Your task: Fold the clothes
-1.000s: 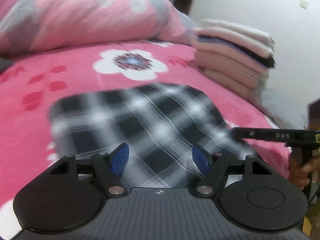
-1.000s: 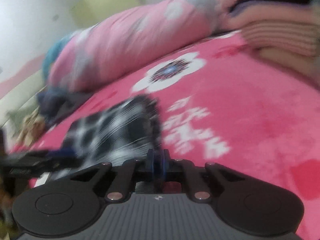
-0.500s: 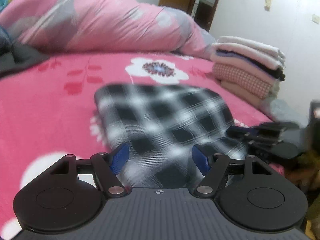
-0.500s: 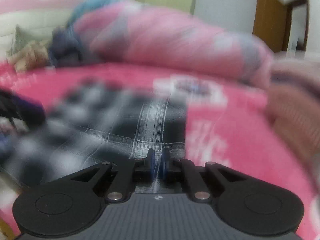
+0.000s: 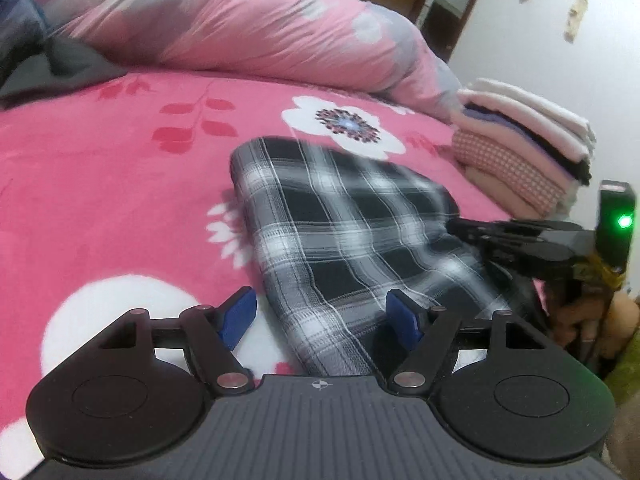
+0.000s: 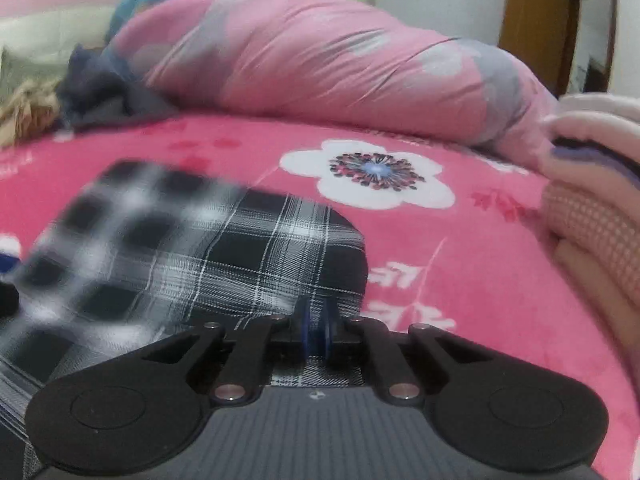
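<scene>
A black-and-white plaid garment (image 5: pixel 344 232) lies folded on the pink floral blanket (image 5: pixel 100 184). My left gripper (image 5: pixel 322 316) is open at the garment's near end. Its right pad is over the cloth and its left pad over the blanket, neither pressing. My right gripper (image 6: pixel 316 330) is shut, with plaid cloth (image 6: pixel 248 264) pinched between its blue pads. In the left wrist view the right gripper (image 5: pixel 460 226) reaches in from the right at the garment's right edge, held by a hand (image 5: pixel 572 316).
A stack of folded clothes (image 5: pixel 520 148) stands at the bed's right edge, close to the right gripper (image 6: pixel 592 208). A rolled pink quilt (image 5: pixel 240 28) runs along the back. Dark loose clothes (image 6: pixel 100 96) lie at the back left.
Both views have rolled and shifted across the bed. The plaid garment now sits further right between my left fingers, its left edge showing. The right gripper stayed shut, with plaid cloth now in its pads.
</scene>
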